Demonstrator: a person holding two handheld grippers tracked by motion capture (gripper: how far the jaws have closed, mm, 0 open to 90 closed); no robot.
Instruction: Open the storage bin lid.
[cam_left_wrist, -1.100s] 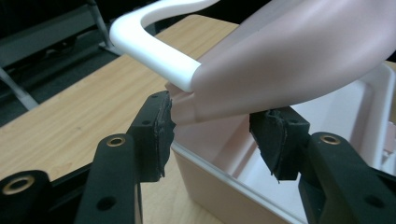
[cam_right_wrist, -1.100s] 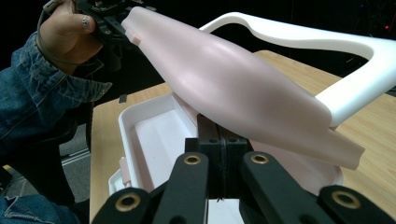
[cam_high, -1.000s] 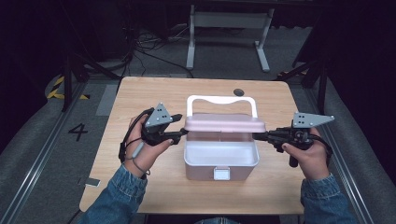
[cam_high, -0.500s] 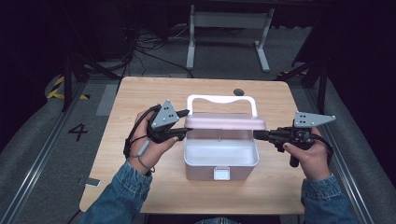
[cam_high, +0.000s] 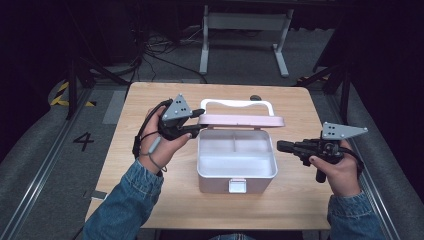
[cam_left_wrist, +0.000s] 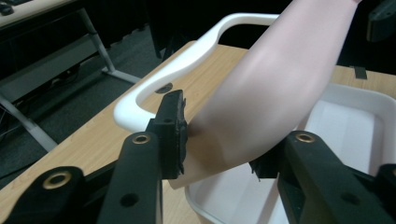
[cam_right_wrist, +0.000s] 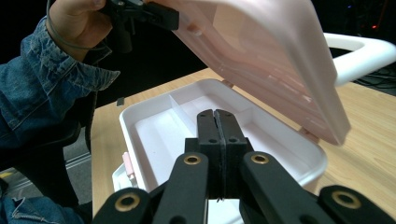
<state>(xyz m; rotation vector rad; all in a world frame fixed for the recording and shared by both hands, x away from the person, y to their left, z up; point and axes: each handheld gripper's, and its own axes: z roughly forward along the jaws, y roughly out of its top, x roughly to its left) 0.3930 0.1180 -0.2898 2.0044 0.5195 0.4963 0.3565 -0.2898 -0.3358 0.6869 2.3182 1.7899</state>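
A pale pink box (cam_high: 220, 181) sits at the middle of the wooden table (cam_high: 150, 200), its divided white inside open to view. Its pink lid (cam_high: 242, 120) is tilted up at the back, with a white handle (cam_high: 235, 103) behind it. My left gripper (cam_high: 198, 121) has just been closing its jaws, and they now press on the lid's left corner (cam_left_wrist: 261, 93). My right gripper (cam_high: 280, 146) hovers shut just right of the box, its fingertips (cam_right_wrist: 217, 116) pointing at the open tray (cam_right_wrist: 154, 130).
A small dark object (cam_high: 255, 97) lies near the table's far edge. A metal stand (cam_high: 245, 20) sits on the floor beyond the table. The box's front latch (cam_high: 237, 186) faces the person.
My left gripper has risen and its jaws have closed on the lid's left corner. The lid stands a little higher. The right gripper has stayed put.
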